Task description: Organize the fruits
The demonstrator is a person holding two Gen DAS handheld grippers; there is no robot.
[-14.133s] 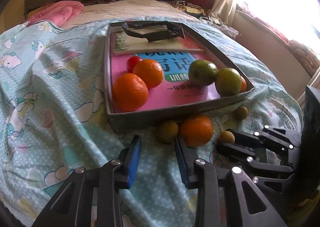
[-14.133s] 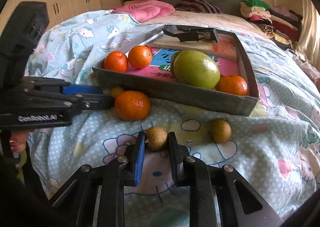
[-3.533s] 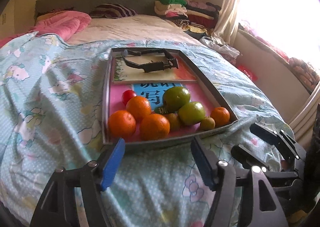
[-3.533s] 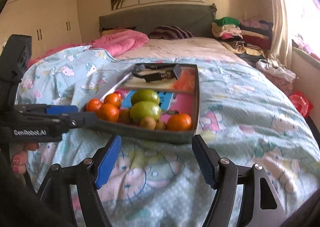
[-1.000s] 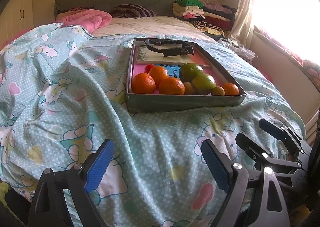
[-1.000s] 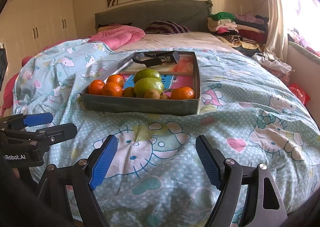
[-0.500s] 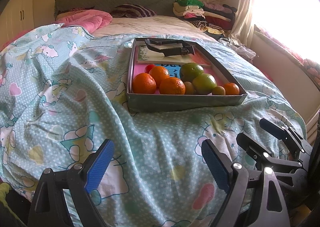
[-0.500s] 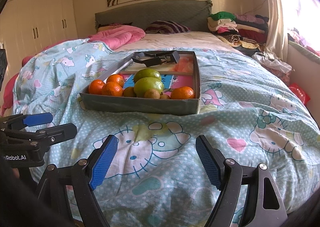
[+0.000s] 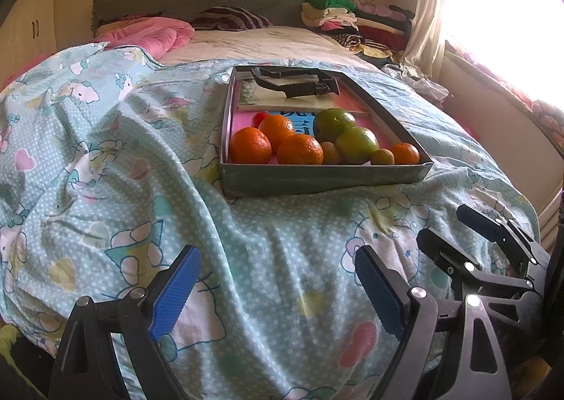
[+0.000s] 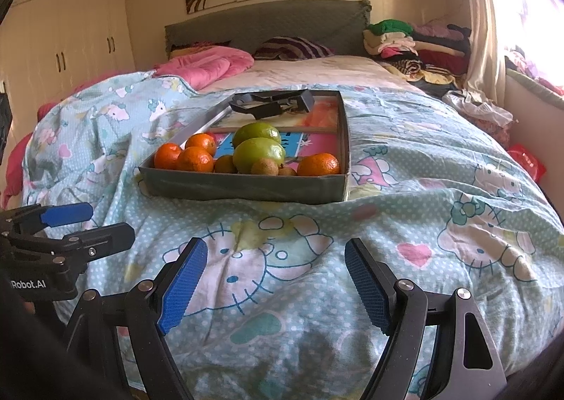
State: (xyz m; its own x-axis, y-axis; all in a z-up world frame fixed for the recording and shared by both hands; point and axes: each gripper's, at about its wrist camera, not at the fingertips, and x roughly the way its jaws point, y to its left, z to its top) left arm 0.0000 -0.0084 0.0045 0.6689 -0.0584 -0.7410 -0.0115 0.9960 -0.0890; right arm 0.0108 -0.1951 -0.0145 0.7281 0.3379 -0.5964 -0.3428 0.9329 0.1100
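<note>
A grey tray [image 9: 317, 178] [image 10: 246, 186] sits on the bed and holds several oranges [image 9: 299, 149] [image 10: 319, 164], two green fruits [image 9: 356, 144] [image 10: 259, 153], small brown fruits [image 9: 382, 156] [image 10: 265, 166] and a small red fruit [image 9: 261, 116]. My left gripper [image 9: 278, 290] is open and empty, well in front of the tray above the blanket. My right gripper [image 10: 273, 285] is open and empty, also in front of the tray. Each gripper shows in the other's view, the right one [image 9: 493, 244] and the left one [image 10: 70, 223].
Books [image 9: 292, 100] and a black tool [image 9: 296, 82] [image 10: 271, 102] lie at the tray's far end. A light blue cartoon blanket [image 9: 123, 170] [image 10: 440, 206] covers the bed. Pink bedding [image 10: 208, 68], folded clothes [image 10: 416, 43] and a bright window [image 9: 493, 19] lie beyond.
In the last second nothing has visibly moved. Since 14 s ago the loose fruits on the blanket have come into the tray and both grippers have opened and backed away.
</note>
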